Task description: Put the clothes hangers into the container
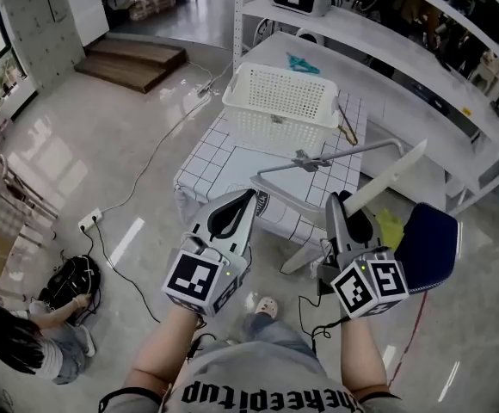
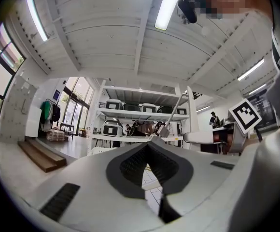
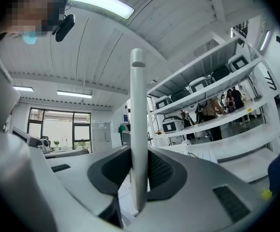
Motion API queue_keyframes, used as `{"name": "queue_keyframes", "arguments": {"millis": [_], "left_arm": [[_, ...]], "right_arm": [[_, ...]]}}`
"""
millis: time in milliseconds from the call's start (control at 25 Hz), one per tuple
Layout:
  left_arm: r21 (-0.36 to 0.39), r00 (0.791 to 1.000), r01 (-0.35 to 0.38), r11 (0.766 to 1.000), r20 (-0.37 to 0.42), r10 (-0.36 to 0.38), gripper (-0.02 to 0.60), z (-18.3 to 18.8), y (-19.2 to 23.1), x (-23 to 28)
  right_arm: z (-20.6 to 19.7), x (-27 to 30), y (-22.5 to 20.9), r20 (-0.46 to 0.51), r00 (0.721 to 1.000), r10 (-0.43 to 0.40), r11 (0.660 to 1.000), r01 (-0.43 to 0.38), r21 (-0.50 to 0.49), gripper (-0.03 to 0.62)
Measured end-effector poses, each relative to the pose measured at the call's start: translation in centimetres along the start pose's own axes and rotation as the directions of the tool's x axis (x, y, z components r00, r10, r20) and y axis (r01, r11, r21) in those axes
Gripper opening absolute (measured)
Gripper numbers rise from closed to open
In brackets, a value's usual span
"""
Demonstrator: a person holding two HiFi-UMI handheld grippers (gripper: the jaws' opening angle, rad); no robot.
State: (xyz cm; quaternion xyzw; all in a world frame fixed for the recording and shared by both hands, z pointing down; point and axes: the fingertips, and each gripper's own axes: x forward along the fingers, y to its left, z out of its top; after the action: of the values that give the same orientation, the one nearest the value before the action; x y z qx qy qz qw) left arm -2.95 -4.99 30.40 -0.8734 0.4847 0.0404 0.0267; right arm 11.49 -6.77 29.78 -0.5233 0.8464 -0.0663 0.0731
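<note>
A white and grey clothes hanger (image 1: 387, 179) hangs in the air over the near edge of the table (image 1: 232, 166). Its metal hook (image 1: 305, 160) points toward the white lattice basket (image 1: 280, 101) standing at the table's far end. My right gripper (image 1: 346, 200) is shut on one white arm of the hanger (image 3: 138, 129), which stands upright between the pads. My left gripper (image 1: 251, 196) is shut with nothing between its pads, its tip close under the hanger's left corner. In the left gripper view the hanger (image 2: 176, 112) shows just beyond the jaw tips (image 2: 149, 143).
A grid-patterned cloth covers the table. Thin wooden pieces (image 1: 346, 123) lie beside the basket. A blue chair (image 1: 430, 248) stands to my right and long white shelves (image 1: 404, 67) run behind. A person (image 1: 26, 334) crouches at the lower left beside cables (image 1: 138, 188) on the floor.
</note>
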Motion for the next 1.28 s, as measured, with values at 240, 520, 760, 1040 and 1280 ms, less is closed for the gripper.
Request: {"name": "queue_keyframes", "arguments": {"millis": [240,520,760,1040,1280], "left_arm": [[0.016,0.999,-0.042,0.999,0.013,0.041,0.014,0.1,0.9,4.6],[0.015,0.996,-0.086,0.996,0.026,0.086,0.014,-0.4,1.4,7.5],[0.014,0.996,-0.093,0.996,0.012,0.092,0.014,-0.8,3.1,9.3],[0.005,0.999,-0.048,0.999,0.016,0.048,0.014,-1.0,5.8,12.5],[0.006,0.999,0.022,1.0,0.023,-0.022,0.014,-0.7,8.9,15.9]], "right_arm": [[1.9,3.9,-3.1,0.02,0.998,0.056,0.998,-0.056,0.001,0.091],[3.6,6.9,-5.2,0.043,0.992,0.117,0.993,-0.117,0.0,0.091],[4.7,9.8,-6.0,0.061,0.989,0.134,0.991,-0.134,-0.009,0.091],[6.3,13.8,-6.3,0.089,0.989,0.119,0.993,-0.116,-0.038,0.091],[7.8,18.2,-6.9,0.122,0.99,0.067,0.996,-0.06,-0.062,0.091]]}}
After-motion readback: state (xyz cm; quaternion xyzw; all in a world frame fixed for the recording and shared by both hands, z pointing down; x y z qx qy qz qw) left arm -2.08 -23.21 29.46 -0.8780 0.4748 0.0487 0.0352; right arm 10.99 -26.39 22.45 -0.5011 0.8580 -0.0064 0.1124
